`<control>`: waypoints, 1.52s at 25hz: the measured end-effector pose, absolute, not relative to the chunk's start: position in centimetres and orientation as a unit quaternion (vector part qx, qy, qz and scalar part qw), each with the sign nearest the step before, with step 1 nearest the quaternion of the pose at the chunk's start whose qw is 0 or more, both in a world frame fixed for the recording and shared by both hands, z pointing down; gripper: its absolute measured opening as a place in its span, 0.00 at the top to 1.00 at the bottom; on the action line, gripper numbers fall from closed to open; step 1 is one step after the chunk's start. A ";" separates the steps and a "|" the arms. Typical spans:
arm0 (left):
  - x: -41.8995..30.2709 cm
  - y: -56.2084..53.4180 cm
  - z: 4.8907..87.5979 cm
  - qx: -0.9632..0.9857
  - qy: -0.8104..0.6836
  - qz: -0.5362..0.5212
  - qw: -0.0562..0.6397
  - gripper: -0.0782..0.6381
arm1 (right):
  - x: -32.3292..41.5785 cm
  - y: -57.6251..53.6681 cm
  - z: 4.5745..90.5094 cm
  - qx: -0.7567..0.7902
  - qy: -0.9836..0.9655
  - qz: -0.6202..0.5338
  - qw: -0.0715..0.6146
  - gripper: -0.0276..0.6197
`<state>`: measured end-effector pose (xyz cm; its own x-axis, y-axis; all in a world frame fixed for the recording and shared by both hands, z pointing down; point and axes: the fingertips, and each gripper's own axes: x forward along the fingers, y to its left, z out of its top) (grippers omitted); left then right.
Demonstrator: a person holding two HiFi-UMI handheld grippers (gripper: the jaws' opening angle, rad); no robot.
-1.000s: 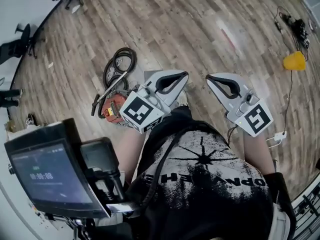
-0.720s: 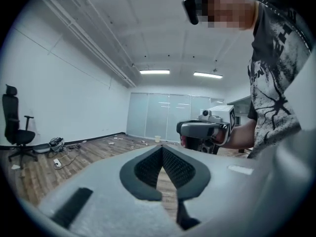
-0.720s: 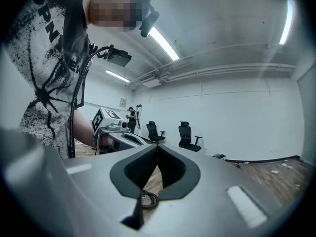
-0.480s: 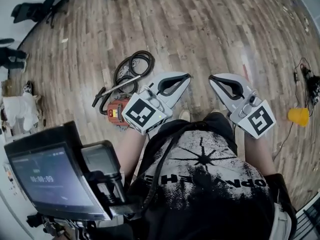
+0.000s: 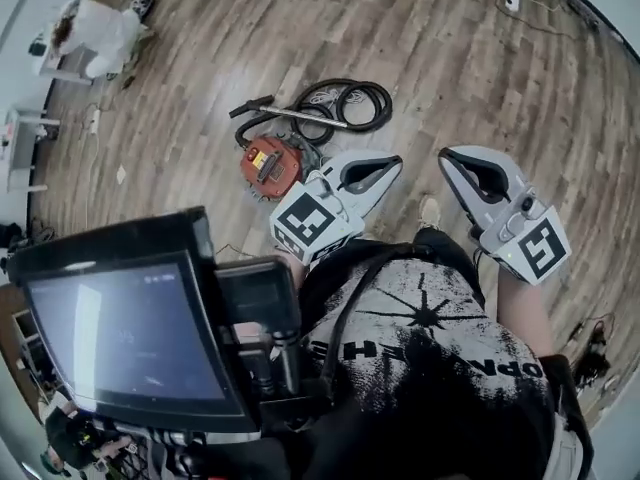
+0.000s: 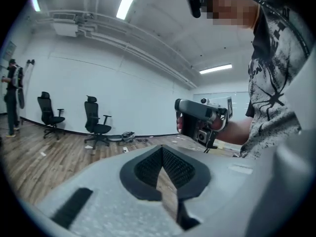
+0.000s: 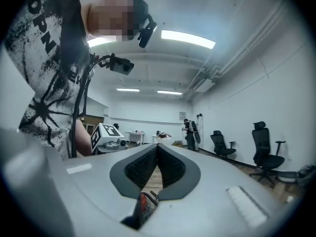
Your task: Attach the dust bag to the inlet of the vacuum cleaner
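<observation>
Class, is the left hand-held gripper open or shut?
Shut, empty. On the left hand-held gripper the jaws meet at their tips, nothing between them.

Vacuum cleaner [image 5: 270, 165] on floor [image 5: 500, 68], hose [image 5: 364, 89] coiled behind it; left gripper [image 5: 393, 162] just right of it, right gripper [image 5: 449, 157] further right.

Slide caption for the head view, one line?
Left gripper and right gripper, both shut and empty, held over the wood floor near a red vacuum cleaner.

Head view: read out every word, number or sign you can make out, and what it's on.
"OPN" and "HE": upside down on the person's shirt; the rest is unclear.
Screen: blurred, unreadable.
Vacuum cleaner: label too small to read.
Marker cubes: square patterns, no letters.
</observation>
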<state>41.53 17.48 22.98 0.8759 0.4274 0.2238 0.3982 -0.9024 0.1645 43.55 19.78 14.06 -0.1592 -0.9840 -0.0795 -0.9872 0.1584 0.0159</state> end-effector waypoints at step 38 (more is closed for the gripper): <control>17.5 15.9 25.5 0.964 -0.212 0.048 0.152 0.90 | 23.8 15.4 17.9 -0.315 0.946 0.009 -0.070 0.95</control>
<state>17.55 15.87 25.53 0.9052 -0.3948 0.1575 -0.4241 -0.8634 0.2733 23.83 15.38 17.89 -0.7912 -0.5982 0.1268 -0.5957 0.8009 0.0608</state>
